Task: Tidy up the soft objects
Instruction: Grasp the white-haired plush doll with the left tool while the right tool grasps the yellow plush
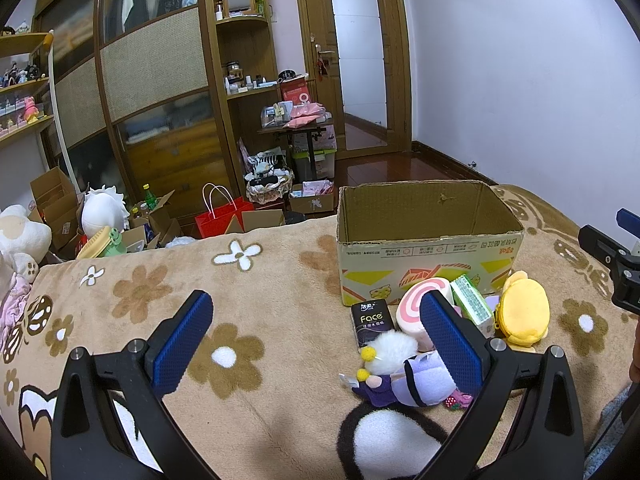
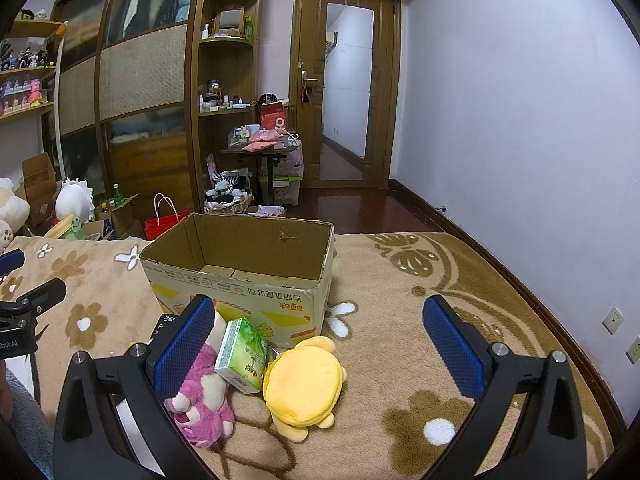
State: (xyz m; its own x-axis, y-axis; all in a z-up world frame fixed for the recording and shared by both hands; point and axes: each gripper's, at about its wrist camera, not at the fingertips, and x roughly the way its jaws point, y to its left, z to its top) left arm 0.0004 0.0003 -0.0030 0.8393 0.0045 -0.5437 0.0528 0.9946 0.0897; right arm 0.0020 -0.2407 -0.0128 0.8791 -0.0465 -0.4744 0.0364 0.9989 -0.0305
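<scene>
An open cardboard box [image 1: 428, 248] [image 2: 240, 280] stands on the flowered blanket. In front of it lies a small pile: a yellow plush [image 1: 522, 314] [image 2: 304, 384], a green tissue pack [image 1: 472, 306] [image 2: 242, 356], a pink swirl roll cushion [image 1: 414, 312], a black "Face" tissue pack [image 1: 370, 322], a white-haired doll in purple [image 1: 400, 372] and a pink plush bear [image 2: 204, 404]. My left gripper [image 1: 316, 336] is open, left of the pile. My right gripper [image 2: 318, 340] is open, with the yellow plush between its fingers but untouched.
The beige flowered blanket [image 1: 248, 320] covers a bed whose far edge drops to a floor crowded with boxes, a red paper bag [image 1: 218, 216] and plush toys [image 1: 102, 208]. A white wall [image 2: 520, 120] runs along the right. The other gripper shows at each view's edge.
</scene>
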